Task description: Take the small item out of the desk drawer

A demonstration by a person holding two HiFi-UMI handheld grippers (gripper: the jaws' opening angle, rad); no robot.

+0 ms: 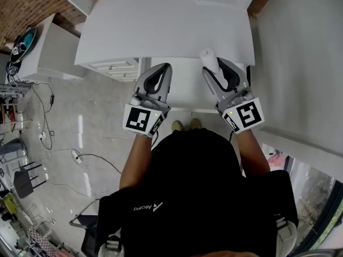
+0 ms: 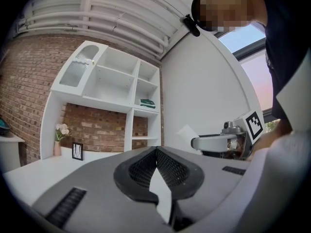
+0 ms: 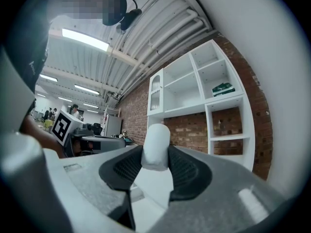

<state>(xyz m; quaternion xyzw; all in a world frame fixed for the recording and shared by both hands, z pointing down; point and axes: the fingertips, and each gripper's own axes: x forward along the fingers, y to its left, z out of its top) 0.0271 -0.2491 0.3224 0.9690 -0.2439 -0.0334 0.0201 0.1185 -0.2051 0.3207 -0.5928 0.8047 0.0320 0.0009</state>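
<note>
In the head view both grippers are held over the front edge of the white desk, above a pulled-out white drawer. My right gripper is shut on a small white cylinder, which stands up between its black pads. The right gripper view shows the same cylinder pinched upright by that gripper. My left gripper is to the left, its jaws touching at the tips with nothing between them, as the left gripper view confirms. The drawer's inside is mostly hidden.
White wall shelves on a brick wall hold a green book; a vase of flowers and a small frame stand below. A side table is at the left, cables lie on the floor, and a white partition is at the right.
</note>
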